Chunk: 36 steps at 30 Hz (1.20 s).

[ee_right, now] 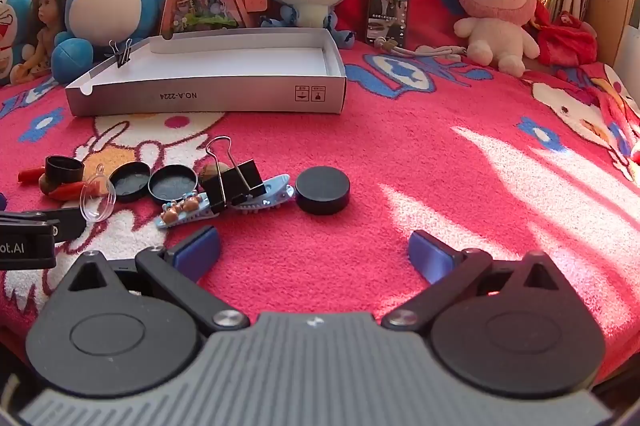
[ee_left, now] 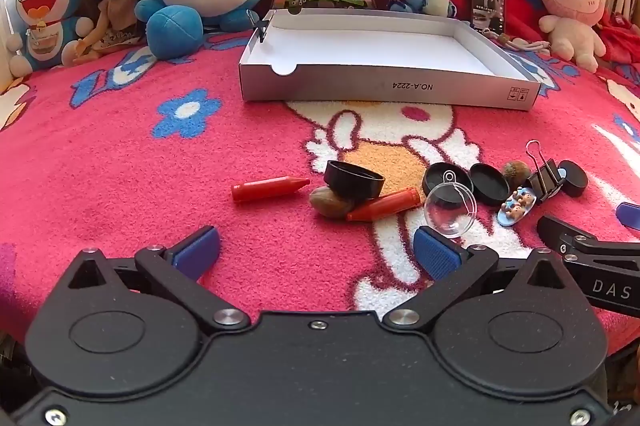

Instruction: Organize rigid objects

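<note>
Both claws stand fully spread and empty above the blanket's near edge: left claw [ee_left: 316,246], right claw [ee_right: 314,250]. The loose rigid items, among them red crayons [ee_left: 270,189], black lids [ee_right: 173,182], a binder clip [ee_right: 236,181] and a black puck [ee_right: 322,190], lie clustered mid-blanket. The open box [ee_left: 384,87] waits toward the far edge, evidently the intended receptacle, with one clip [ee_right: 122,54] fixed on its rim.

My left gripper [ee_left: 316,250] is black plastic with blue ribbed fingers [ee_left: 434,253] and silver screws behind them. My right gripper [ee_right: 314,254] matches, with a grey ridged body behind its blue fingers [ee_right: 200,250].
</note>
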Tool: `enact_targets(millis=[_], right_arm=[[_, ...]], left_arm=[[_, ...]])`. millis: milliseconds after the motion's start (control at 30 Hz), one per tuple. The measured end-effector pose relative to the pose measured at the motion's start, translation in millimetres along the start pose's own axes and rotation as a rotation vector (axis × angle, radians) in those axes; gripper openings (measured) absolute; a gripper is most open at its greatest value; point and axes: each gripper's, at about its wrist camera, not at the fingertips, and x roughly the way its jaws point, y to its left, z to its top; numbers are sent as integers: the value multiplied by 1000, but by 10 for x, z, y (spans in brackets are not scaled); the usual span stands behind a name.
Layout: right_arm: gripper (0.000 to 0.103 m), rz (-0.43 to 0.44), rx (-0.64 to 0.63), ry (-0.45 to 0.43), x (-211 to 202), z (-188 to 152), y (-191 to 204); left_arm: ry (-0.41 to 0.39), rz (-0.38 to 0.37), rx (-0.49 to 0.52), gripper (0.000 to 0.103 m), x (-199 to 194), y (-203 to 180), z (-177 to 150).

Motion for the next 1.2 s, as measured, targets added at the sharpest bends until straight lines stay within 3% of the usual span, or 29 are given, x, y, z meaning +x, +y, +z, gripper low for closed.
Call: enact_targets(millis=[1200], right_arm=[[103,-2,-1,9,2,11,6]], left_arm=[[19,1,-5,103,31,8,9]])
